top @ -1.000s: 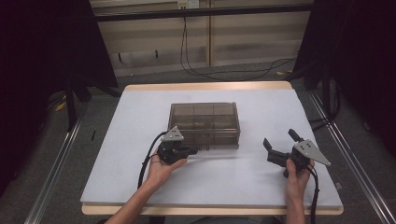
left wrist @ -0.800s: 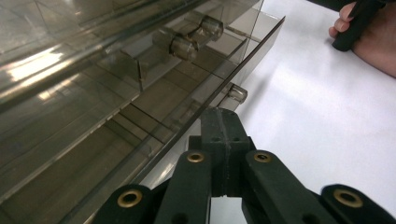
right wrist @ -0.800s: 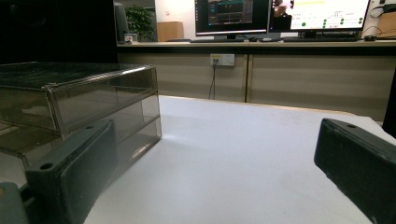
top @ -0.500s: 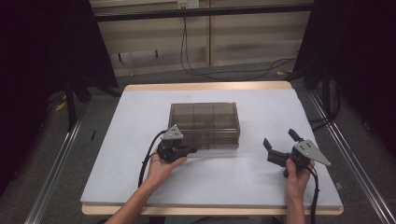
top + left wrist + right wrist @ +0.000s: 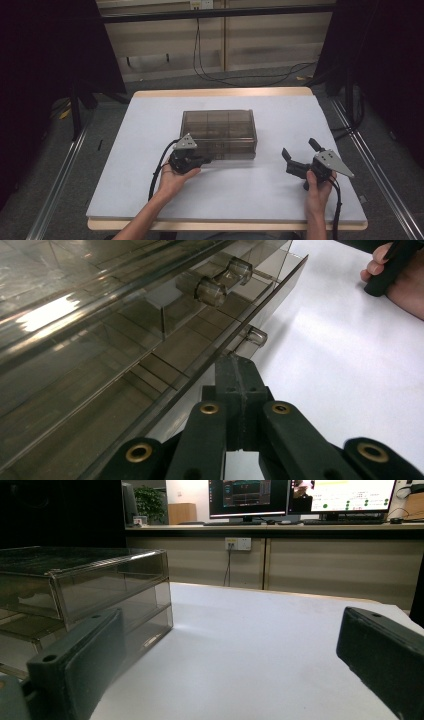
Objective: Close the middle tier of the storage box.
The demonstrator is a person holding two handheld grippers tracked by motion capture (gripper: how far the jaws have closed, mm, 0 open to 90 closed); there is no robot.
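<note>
The left gripper (image 5: 235, 371), jaws clenched on the bottom drawer front of the smoky transparent plastic drawer box (image 5: 218, 131); right of the box, the right gripper (image 5: 300, 153) rests released.

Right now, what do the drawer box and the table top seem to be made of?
Drawer box: probably smoke-tinted clear plastic, glossy; its inner dividers show through the walls, with bright glare. Table top: a matt white sheet, with no glare, over a board whose pale edge looks like wood.

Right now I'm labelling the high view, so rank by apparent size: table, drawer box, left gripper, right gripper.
1. Table, largest by far.
2. Drawer box.
3. Left gripper and right gripper: they look alike in size, so I won't rank them.
</note>
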